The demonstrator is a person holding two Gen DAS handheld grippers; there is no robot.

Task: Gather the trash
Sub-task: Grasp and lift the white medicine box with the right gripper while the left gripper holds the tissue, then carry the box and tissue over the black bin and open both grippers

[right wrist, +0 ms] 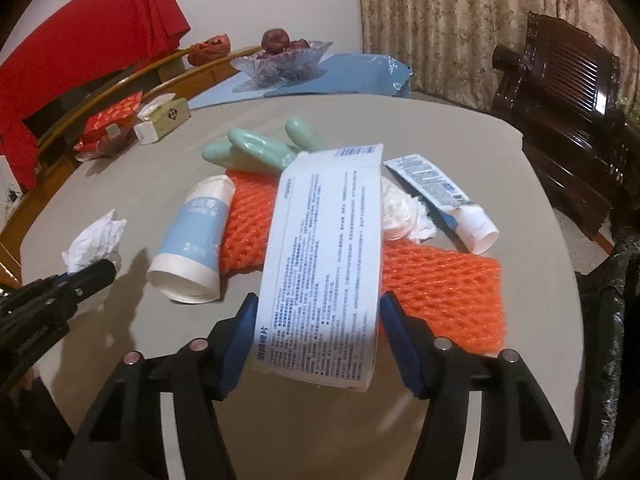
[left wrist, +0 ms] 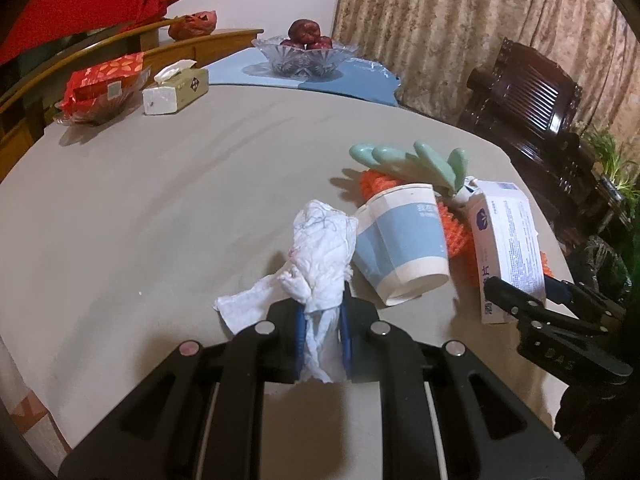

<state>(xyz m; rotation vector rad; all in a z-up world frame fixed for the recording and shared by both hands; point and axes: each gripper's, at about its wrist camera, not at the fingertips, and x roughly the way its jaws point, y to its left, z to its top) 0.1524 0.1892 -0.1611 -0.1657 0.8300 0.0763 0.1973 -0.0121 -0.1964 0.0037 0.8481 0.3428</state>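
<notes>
Glass bowl [left wrist: 306, 58] at table's [left wrist: 160, 200] far edge holds red fruit [left wrist: 306, 32].
Left gripper [left wrist: 322, 338] pinches crumpled tissue [left wrist: 320, 256]; right gripper [right wrist: 318, 344] spread around white box [right wrist: 324, 256], pad contact unclear.

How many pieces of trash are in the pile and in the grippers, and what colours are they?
White: 3, the crumpled tissue, the white wad and the printed box
Blue and white: 2, the paper cup and the tube
Orange: 1, the foam net
Green: 1, the glove
Total: 7
</notes>
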